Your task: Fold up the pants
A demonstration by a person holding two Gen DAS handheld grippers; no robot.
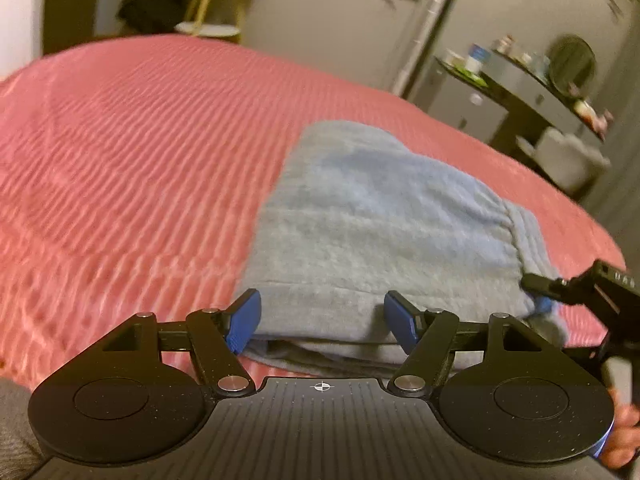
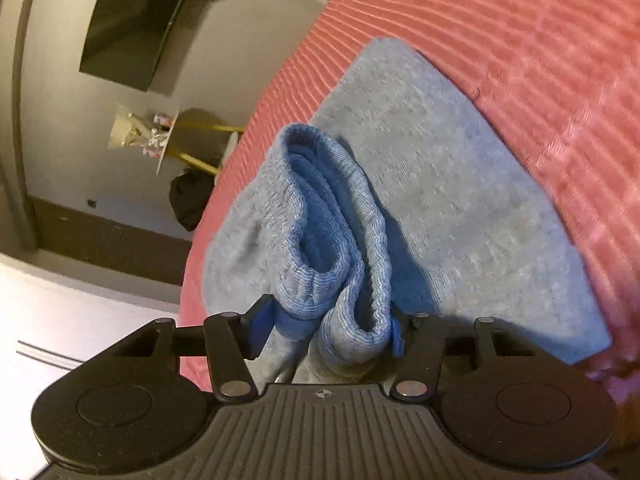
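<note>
The light blue-grey pants (image 1: 372, 216) lie folded into a thick rectangle on the pink ribbed bedspread (image 1: 140, 152). My left gripper (image 1: 322, 318) is open, its blue pads on either side of the fold's near edge, with cloth between them. My right gripper (image 2: 326, 332) has its pads against a bunched ribbed cuff of the pants (image 2: 320, 216), which stands up between the fingers. The rest of the pants (image 2: 460, 200) lie flat beyond. The right gripper also shows in the left wrist view (image 1: 552, 292) at the fold's right corner.
A dark desk with bottles and a round mirror (image 1: 520, 76) stands past the bed on the right. A small round side table (image 1: 212, 28) and a dark bundle (image 1: 154, 4) sit behind the bed. The bed edge (image 2: 224, 184) runs close to the pants.
</note>
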